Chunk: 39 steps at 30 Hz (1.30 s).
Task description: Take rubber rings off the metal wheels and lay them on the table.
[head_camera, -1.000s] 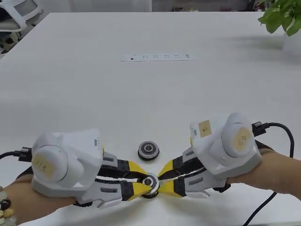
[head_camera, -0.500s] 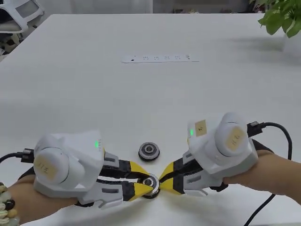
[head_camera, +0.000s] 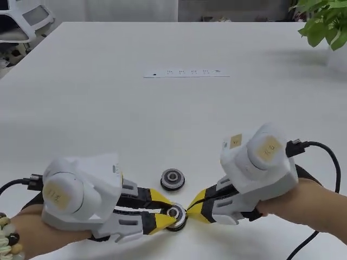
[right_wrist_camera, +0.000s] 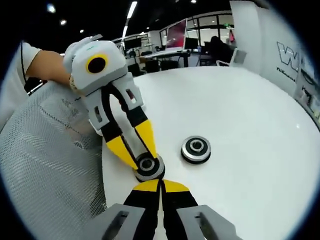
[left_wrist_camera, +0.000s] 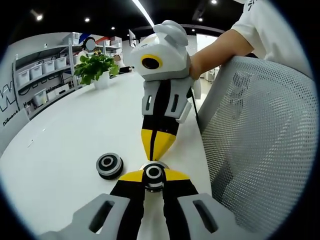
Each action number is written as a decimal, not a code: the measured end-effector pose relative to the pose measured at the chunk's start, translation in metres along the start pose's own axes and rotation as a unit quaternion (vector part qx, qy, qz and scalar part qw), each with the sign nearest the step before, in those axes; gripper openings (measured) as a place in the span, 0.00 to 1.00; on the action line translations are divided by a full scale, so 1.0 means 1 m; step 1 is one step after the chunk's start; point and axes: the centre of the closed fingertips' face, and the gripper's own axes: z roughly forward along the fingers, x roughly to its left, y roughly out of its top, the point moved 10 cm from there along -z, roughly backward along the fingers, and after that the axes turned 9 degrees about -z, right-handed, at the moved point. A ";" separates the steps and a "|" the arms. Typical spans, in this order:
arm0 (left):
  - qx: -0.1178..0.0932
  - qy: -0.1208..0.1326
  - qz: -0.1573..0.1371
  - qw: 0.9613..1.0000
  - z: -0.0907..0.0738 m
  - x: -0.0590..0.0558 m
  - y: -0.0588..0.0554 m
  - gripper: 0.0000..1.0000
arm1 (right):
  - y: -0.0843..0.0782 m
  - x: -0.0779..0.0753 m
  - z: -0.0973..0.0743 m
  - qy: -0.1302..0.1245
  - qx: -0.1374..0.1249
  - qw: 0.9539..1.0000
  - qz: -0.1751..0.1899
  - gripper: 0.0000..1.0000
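A small metal wheel with a black rubber ring sits low over the white table, near its front edge. My left gripper is shut on this wheel, one yellow tip on each side. My right gripper comes in from the opposite side with its jaws together, and its tips pinch the ring at the wheel's rim. In the right gripper view the right gripper meets the wheel from below. A second wheel with its ring on lies flat just behind.
A white socket strip lies mid-table farther back. A potted plant stands at the far right corner and an office chair at the far left. A grey mesh chair back is close behind the grippers. A black cable trails from the right gripper.
The head camera has tipped a little, so the whole scene sits lower. The right gripper's body has tilted and drawn slightly rightward. Both grippers stay at the same wheel.
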 end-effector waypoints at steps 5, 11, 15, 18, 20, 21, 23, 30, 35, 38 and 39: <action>-0.001 -0.002 -0.006 1.000 0.000 0.000 -0.001 0.07 | -0.004 -0.001 -0.001 0.005 -0.009 0.999 0.048 0.00; -0.002 -0.004 -0.005 1.000 0.000 0.000 -0.001 0.07 | -0.004 -0.005 -0.002 0.009 -0.016 0.993 0.116 0.00; -0.002 -0.002 -0.007 1.000 0.001 0.000 0.000 0.07 | -0.004 -0.006 -0.003 0.007 -0.018 0.992 0.127 0.00; 0.000 -0.001 -0.007 1.000 0.000 0.001 0.000 0.07 | -0.004 -0.009 -0.002 0.013 -0.029 0.986 0.161 0.00; -0.001 -0.001 -0.007 1.000 0.000 0.001 0.000 0.07 | -0.004 -0.010 -0.003 0.019 -0.031 0.982 0.187 0.00; -0.001 -0.001 -0.007 1.000 0.000 0.001 0.000 0.07 | -0.003 -0.010 -0.004 0.021 -0.035 0.980 0.197 0.00; -0.001 -0.001 -0.007 1.000 0.000 0.001 0.000 0.07 | -0.004 -0.010 -0.004 0.026 -0.041 0.977 0.207 0.00; -0.001 0.002 -0.013 1.000 0.002 0.002 0.001 0.07 | -0.003 -0.010 -0.006 0.034 -0.045 0.963 0.262 0.00; 0.003 0.001 -0.006 1.000 0.002 0.002 0.002 0.07 | 0.000 -0.008 -0.006 0.038 -0.043 0.962 0.265 0.00; 0.006 0.003 -0.002 1.000 0.002 0.002 0.002 0.07 | 0.000 -0.007 -0.007 0.040 -0.047 0.962 0.267 0.00; 0.006 0.003 -0.001 1.000 0.002 0.002 0.002 0.07 | 0.000 -0.006 -0.007 0.040 -0.047 0.962 0.268 0.00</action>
